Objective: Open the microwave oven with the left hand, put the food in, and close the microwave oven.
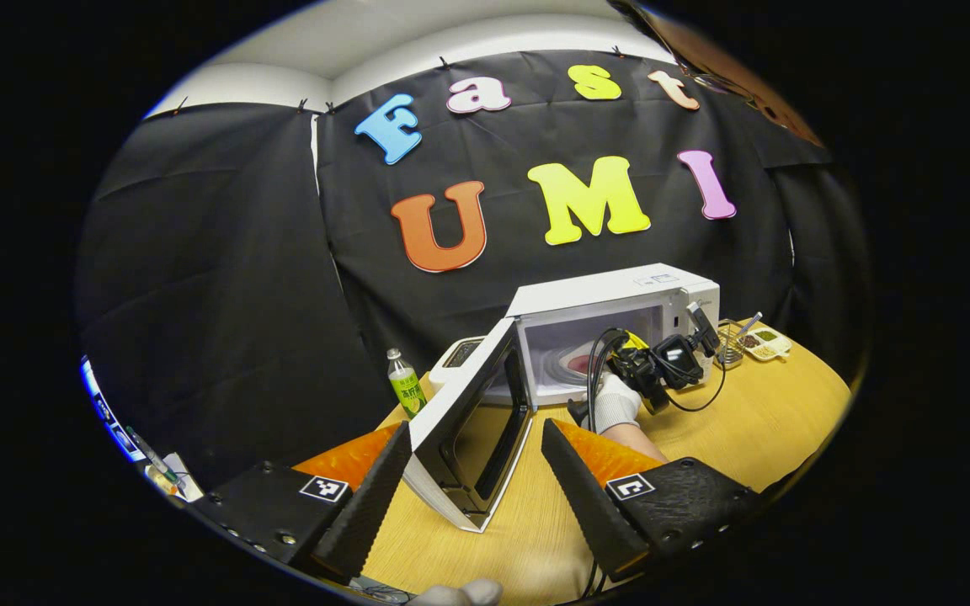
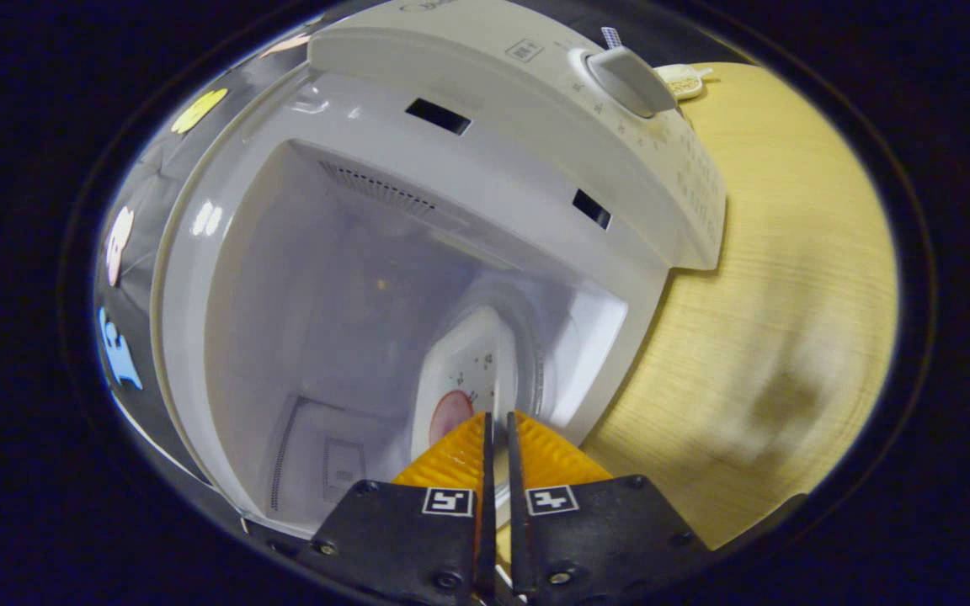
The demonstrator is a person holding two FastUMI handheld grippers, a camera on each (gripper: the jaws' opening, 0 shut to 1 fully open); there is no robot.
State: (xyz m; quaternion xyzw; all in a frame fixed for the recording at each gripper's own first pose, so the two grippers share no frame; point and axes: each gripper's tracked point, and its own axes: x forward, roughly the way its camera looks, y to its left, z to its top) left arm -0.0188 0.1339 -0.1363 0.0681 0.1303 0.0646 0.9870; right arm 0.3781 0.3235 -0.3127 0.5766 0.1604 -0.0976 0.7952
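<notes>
The white microwave [image 1: 620, 316] stands on the wooden table with its door [image 1: 461, 471] swung wide open toward me. My left gripper [image 1: 477, 427] is open; the door's edge shows in the gap between the fingers, and neither finger presses on it. Inside the oven lies a white plate [image 1: 573, 364] with red food. A gloved hand [image 1: 615, 402] holds my right gripper [image 1: 662, 362] at the oven's mouth. In the right gripper view that gripper [image 2: 498, 429] is shut on the rim of the plate [image 2: 468, 370], with the red food [image 2: 450, 414] inside the cavity [image 2: 325, 295].
A green bottle [image 1: 405, 383] stands left of the microwave, behind the open door. A divided tray of food [image 1: 767, 342] and a small glass [image 1: 731, 345] sit at the oven's right. Bare wooden table [image 2: 771, 295] stretches to the right of the microwave's control knob [image 2: 624, 80].
</notes>
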